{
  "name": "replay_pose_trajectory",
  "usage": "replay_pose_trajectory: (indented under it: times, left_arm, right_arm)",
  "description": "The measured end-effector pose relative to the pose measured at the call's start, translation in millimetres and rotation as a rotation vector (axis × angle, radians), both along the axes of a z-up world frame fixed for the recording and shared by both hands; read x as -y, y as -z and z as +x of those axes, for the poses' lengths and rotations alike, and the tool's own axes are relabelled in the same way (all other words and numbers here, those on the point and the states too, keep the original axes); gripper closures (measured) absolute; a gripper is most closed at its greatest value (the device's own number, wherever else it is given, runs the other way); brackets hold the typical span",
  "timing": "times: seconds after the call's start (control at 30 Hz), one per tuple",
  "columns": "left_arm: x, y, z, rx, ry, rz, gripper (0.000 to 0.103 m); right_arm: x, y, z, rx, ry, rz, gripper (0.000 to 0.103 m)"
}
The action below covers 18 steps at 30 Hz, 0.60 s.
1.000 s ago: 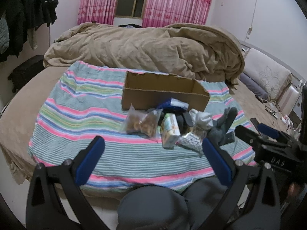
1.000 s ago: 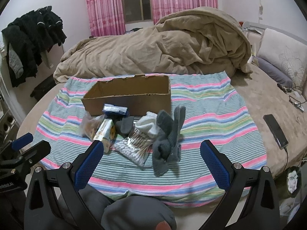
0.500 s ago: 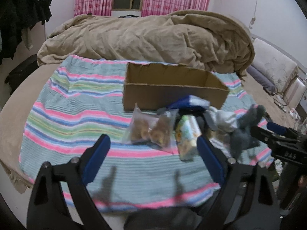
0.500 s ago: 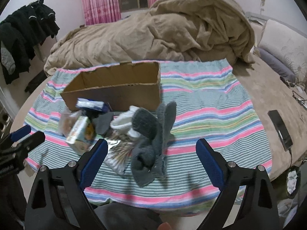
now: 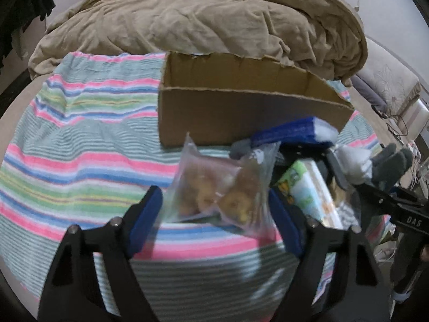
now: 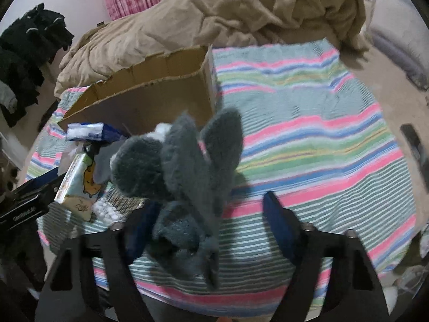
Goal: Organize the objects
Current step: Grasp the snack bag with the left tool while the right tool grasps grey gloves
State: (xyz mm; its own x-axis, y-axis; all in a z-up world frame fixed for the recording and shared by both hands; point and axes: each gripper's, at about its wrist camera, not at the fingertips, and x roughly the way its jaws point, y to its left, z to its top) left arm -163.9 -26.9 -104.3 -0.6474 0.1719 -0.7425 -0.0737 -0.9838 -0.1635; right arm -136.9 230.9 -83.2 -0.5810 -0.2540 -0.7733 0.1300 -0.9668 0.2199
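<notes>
A low cardboard box (image 5: 241,118) (image 6: 150,104) stands open on a striped blanket, with a pile of items in front of it. My left gripper (image 5: 214,214) is closing around a clear bag of brown snacks (image 5: 219,190); its blue pads flank the bag without pressing on it. My right gripper (image 6: 209,228) is closing around fuzzy grey socks (image 6: 187,174). The left pad sits partly behind the fabric and the right pad stands clear of it. A green-and-white tissue pack (image 5: 308,190) (image 6: 77,185), a blue-and-white packet (image 5: 295,131) (image 6: 85,131) and a bag of cotton swabs (image 6: 112,209) lie between the two.
The striped blanket (image 5: 80,139) (image 6: 308,123) covers the bed, and a heaped tan duvet (image 5: 214,21) lies behind the box. A dark phone (image 6: 415,145) rests at the bed's right edge. Dark clothes (image 6: 26,53) hang at the left.
Both grippers have come forward and down onto the pile, and their jaws have narrowed. The snack bag and the grey socks now sit between the fingers.
</notes>
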Motion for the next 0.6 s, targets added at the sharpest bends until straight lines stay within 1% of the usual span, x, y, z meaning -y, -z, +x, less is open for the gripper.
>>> replay_pose_trajectory:
  times: [0.03, 0.07, 0.1, 0.17, 0.27, 0.43, 0.6]
  left_arm:
    - [1, 1, -1, 0.001, 0.005, 0.001, 0.029]
    - [0, 1, -3, 0.007, 0.01, 0.0, 0.035]
    - [-1, 2, -4, 0.014, 0.01, -0.01, 0.038]
    - [-3, 1, -3, 0.015, 0.006, -0.019, 0.042]
    - [-2, -1, 3, 0.016, -0.002, -0.009, 0.044]
    - [0, -10, 16, 0.011, -0.011, 0.023, 0.045]
    - [8, -40, 35, -0.04, -0.028, 0.064, 0.045]
  right_arm:
    - [1, 1, 0, 0.004, -0.006, -0.012, 0.049]
    - [2, 1, 0, 0.004, -0.009, -0.015, 0.056]
    - [5, 0, 1, -0.002, -0.009, 0.001, 0.057]
    - [6, -4, 4, -0.014, -0.014, 0.003, 0.062]
    - [5, -12, 8, -0.031, -0.005, 0.001, 0.064]
    - [3, -33, 18, -0.079, 0.003, 0.006, 0.064]
    - [9, -58, 25, -0.127, -0.02, 0.005, 0.064]
